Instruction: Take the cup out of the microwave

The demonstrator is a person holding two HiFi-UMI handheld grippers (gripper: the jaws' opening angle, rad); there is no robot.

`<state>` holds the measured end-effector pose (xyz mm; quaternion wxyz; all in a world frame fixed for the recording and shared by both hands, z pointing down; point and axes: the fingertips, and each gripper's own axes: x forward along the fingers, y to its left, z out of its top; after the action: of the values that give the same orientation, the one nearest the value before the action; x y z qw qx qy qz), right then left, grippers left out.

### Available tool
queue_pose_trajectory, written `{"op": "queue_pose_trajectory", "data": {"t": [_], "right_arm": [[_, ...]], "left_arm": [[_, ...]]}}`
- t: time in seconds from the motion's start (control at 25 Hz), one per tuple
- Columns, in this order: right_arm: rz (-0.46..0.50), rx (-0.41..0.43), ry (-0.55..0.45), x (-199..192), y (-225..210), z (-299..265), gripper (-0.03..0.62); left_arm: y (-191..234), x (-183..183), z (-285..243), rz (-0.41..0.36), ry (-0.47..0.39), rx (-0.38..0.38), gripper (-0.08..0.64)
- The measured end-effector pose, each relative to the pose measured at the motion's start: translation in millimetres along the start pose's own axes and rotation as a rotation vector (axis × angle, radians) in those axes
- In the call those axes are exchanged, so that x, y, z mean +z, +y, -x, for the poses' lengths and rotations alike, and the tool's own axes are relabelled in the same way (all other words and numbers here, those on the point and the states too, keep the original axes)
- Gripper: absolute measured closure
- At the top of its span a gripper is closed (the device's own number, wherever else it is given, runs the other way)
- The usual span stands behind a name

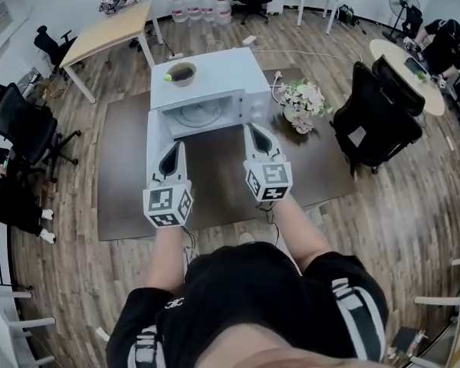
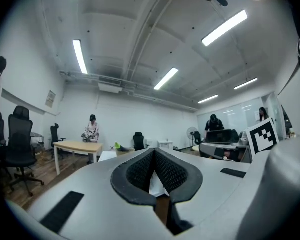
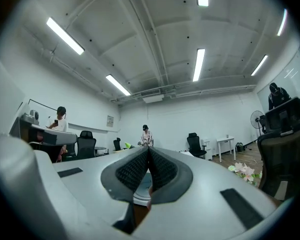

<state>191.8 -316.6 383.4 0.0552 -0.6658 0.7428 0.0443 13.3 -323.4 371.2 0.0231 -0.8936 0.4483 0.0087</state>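
A white microwave (image 1: 215, 79) stands on a dark table with its door (image 1: 155, 140) swung open to the left. Only the glass turntable (image 1: 199, 116) shows inside it. A tan cup (image 1: 182, 73) with something yellow-green in it sits on the microwave's top, left of the middle. My left gripper (image 1: 171, 159) hangs in front of the open door, shut and empty. My right gripper (image 1: 261, 140) is shut and empty too, just before the cavity's right side. The left gripper view shows the cup (image 2: 121, 147) beyond the closed tips (image 2: 154, 151). In the right gripper view the closed tips (image 3: 148, 149) point level.
The dark table (image 1: 123, 175) also carries a bunch of flowers (image 1: 305, 102) to the right of the microwave. A black office chair (image 1: 376, 113) stands at the table's right edge. A wooden desk (image 1: 107, 29) and more chairs (image 1: 23, 129) are on the left.
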Motion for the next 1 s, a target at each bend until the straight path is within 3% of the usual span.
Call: {"op": "queue_pose_trajectory", "data": {"t": [0.28, 0.44, 0.48, 0.64, 0.76, 1.0], "right_arm": [[0.027, 0.034, 0.018, -22.4, -9.8, -54.0, 0.591], [-0.008, 0.040, 0.008, -35.0, -9.6, -71.7, 0.590], [-0.023, 0.061, -0.003, -38.6, -7.7, -76.0, 0.562], [-0.068, 0.169, 0.010, -61.0, 12.5, -99.3, 0.126], [-0.045, 0.179, 0.061, -85.1, 25.4, -115.4, 0.035], [-0.066, 0.148, 0.170, -137.1, 29.4, -152.5, 0.018]], "left_arm": [[11.3, -14.5, -44.9, -0.005, 0.047, 0.011, 0.557], [25.2, -22.6, -58.4, 0.008, 0.064, 0.020, 0.557], [27.1, -25.1, -60.9, 0.009, 0.068, 0.022, 0.557], [34.8, -31.0, -67.7, 0.007, 0.080, 0.030, 0.557], [41.3, -33.1, -69.9, 0.006, 0.091, 0.043, 0.557], [51.7, -49.2, -71.7, 0.019, 0.133, 0.078, 0.557]]}}
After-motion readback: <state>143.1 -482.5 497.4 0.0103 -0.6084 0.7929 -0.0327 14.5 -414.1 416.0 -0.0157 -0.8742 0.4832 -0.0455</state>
